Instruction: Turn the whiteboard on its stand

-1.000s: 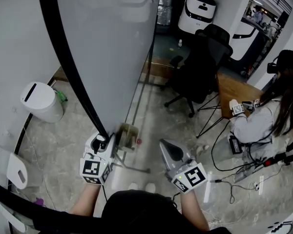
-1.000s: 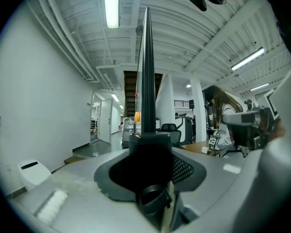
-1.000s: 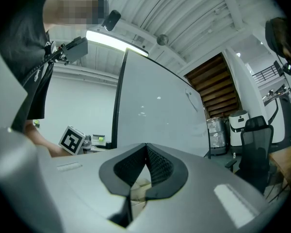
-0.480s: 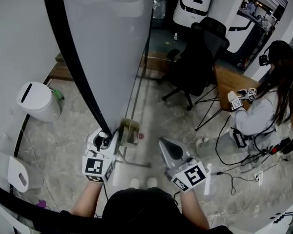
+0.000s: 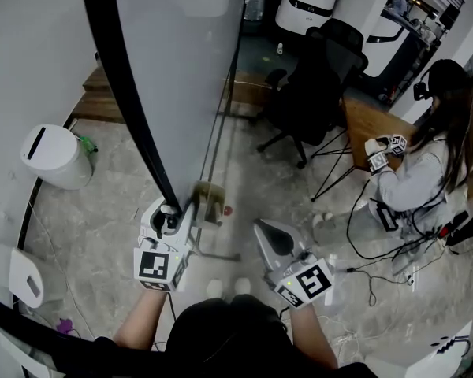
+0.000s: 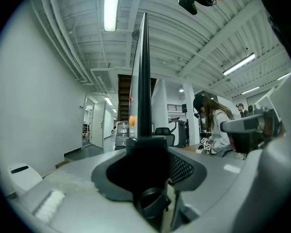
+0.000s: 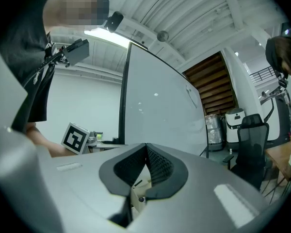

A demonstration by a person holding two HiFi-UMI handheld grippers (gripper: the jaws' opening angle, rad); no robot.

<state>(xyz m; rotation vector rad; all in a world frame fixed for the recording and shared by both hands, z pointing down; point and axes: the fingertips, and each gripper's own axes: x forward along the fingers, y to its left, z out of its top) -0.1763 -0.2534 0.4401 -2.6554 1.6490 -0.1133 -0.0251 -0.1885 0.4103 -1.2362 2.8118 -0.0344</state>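
Grippers at the whiteboard's edge, one clamped and one empty.
Jaws of the left gripper (image 5: 173, 215) are clamped on the black frame (image 6: 144, 81) of the whiteboard (image 5: 181, 69), near the frame's lower end. The right gripper (image 5: 266, 231) hangs just beside it with its jaws together on nothing, apart from the board. The whiteboard stands upright on the marble floor, with a white bin (image 5: 51, 156) to its left and a black office chair (image 5: 307, 101) beyond its right side.
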